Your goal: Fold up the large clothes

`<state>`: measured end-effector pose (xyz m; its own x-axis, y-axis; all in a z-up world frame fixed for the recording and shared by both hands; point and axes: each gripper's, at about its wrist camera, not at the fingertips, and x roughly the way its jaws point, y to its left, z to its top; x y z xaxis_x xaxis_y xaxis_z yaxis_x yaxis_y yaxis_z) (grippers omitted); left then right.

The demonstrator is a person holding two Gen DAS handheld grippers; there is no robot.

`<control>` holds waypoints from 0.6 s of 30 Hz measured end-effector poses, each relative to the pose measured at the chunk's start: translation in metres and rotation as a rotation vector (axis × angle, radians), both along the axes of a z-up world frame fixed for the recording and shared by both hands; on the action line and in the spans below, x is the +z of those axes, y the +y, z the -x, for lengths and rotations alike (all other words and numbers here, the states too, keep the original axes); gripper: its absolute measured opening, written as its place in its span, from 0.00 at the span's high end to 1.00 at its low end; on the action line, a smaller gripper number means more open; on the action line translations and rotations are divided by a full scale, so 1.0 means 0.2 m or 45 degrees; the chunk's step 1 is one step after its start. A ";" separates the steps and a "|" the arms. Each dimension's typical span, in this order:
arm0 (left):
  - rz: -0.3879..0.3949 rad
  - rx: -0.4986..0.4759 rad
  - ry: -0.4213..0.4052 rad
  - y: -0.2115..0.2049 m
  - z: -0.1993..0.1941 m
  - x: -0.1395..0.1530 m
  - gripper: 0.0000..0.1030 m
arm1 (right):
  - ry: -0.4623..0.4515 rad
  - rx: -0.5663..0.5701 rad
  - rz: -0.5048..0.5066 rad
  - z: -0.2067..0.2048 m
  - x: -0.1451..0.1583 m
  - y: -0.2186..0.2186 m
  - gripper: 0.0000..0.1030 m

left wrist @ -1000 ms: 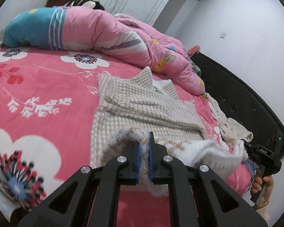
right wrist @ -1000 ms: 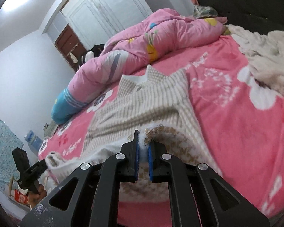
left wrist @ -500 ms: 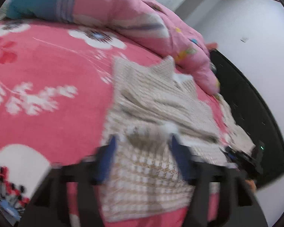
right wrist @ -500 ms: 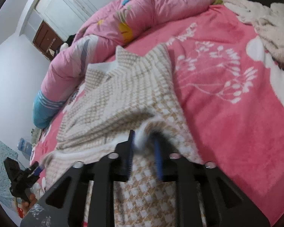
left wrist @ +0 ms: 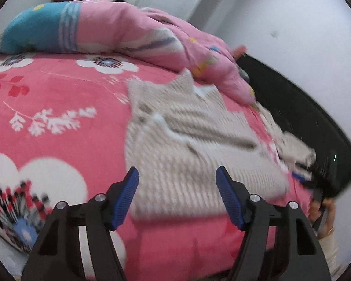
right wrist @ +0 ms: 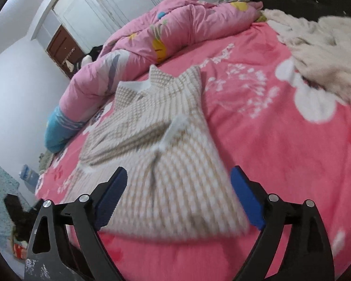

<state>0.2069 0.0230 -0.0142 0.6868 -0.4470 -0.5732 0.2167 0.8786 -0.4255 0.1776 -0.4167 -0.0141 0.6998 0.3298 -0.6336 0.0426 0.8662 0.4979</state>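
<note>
The left tongs [left wrist: 177,182] stand with their blue pads [left wrist: 126,196] spread apart and nothing between them; they opened within the last second and the gap has held since. The right tongs [right wrist: 179,185] stand wide, their jaws having just been opening, and no cloth is pinched between their pads [right wrist: 245,199] either.

The beige checked sweater [left wrist: 194,140] lies flat on the pink flowered bed cover [left wrist: 58,117], folded so that its near hem has been laid up over the body, with a white fleecy edge [right wrist: 175,126] showing across the middle. In the left wrist view the folded near edge of the sweater lies just beyond and between the two fingertips, slightly to the right of centre; whether the pads touch the cloth cannot be told through the blur. In the right wrist view the sweater [right wrist: 166,154] fills the gap between the fingers, its near edge reaching down past the tips in the picture.

Its collar points toward the far side, close to a rolled pink quilt [left wrist: 133,30] that runs along the far edge of the bed. A cream fluffy garment [right wrist: 320,46] lies heaped on the bed to the right, well apart from the sweater, near the black headboard [left wrist: 304,121].

In the left wrist view, a hand [left wrist: 325,213] shows at the right edge.
</note>
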 end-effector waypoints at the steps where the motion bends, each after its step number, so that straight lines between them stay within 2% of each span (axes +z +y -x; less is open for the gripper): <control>1: 0.005 -0.022 0.016 -0.03 0.01 -0.03 0.35 | 0.012 0.005 -0.023 0.04 -0.01 -0.01 0.17; 5: 0.107 -0.044 0.164 -0.08 0.03 -0.20 0.35 | 0.101 0.020 -0.162 0.16 -0.16 -0.04 0.17; 9: 0.166 0.033 0.242 -0.05 -0.06 -0.33 0.36 | 0.168 -0.024 -0.283 0.14 -0.31 -0.09 0.23; 12: 0.275 0.094 0.226 0.01 -0.11 -0.36 0.36 | 0.138 -0.052 -0.315 0.09 -0.33 -0.13 0.31; 14: 0.322 0.134 0.216 0.04 -0.15 -0.36 0.37 | 0.120 -0.065 -0.312 0.04 -0.33 -0.15 0.41; 16: 0.314 0.192 0.211 0.04 -0.18 -0.36 0.42 | 0.119 -0.082 -0.308 -0.05 -0.36 -0.16 0.51; 18: 0.261 0.253 0.204 0.02 -0.21 -0.36 0.54 | 0.126 -0.102 -0.280 -0.12 -0.38 -0.15 0.65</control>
